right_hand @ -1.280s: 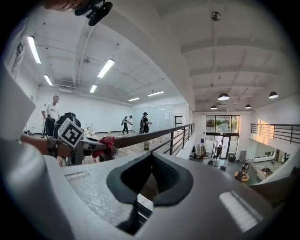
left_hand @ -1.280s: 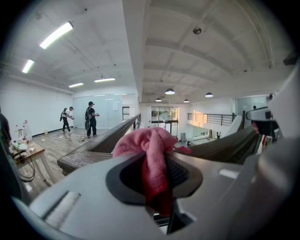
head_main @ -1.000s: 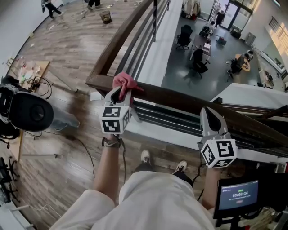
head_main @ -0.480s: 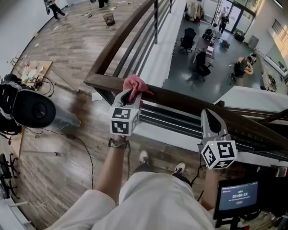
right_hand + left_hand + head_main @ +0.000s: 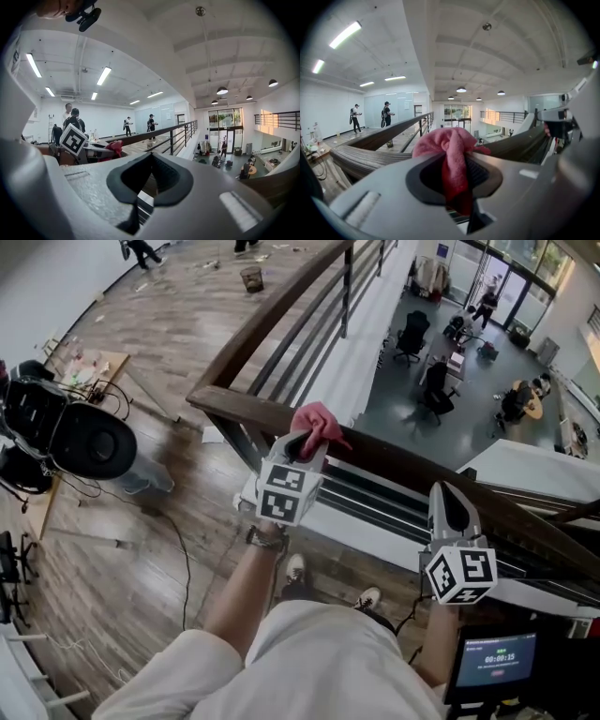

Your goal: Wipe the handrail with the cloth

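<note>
The dark wooden handrail (image 5: 394, 451) runs from its corner at the upper left down to the lower right, with the lower floor visible beyond it.

The left gripper (image 5: 302, 444) points at the handrail just right of the corner. Its jaws are clamped on the pink cloth (image 5: 319, 420). In the left gripper view, the cloth (image 5: 447, 145) passes down between the jaw pads and bunches out past the tips. The bunched part rests on top of the handrail (image 5: 361, 157).

The right gripper (image 5: 451, 498) is well apart from the cloth, further right along the handrail. Its jaws are pressed together with nothing between them (image 5: 151, 157). Its tip overlaps the rail's near edge, but contact cannot be confirmed.

A small screen (image 5: 495, 659) at the lower right reads 00:00:15.
</note>
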Demonstrator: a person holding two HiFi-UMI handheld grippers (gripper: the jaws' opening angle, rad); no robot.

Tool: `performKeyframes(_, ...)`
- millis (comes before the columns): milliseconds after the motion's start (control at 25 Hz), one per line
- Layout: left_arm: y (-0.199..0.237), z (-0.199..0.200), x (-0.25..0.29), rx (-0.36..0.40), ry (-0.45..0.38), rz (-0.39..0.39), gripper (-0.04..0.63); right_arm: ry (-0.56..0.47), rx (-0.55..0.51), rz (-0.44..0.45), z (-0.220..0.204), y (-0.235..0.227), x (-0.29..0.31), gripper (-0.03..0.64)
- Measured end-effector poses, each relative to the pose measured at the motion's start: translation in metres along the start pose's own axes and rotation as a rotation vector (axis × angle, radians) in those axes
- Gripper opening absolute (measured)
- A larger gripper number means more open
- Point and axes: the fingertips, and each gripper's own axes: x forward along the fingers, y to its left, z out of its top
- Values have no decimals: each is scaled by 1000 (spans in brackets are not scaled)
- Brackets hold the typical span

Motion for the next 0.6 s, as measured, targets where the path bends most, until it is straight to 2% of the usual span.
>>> performKeyframes(400, -74, 5, 16, 33, 11, -32, 97, 1, 39, 29, -1, -43, -15, 3)
performKeyframes(600, -94, 0, 19, 32, 16, -7, 97, 3, 41, 66, -9, -54, -26, 3)
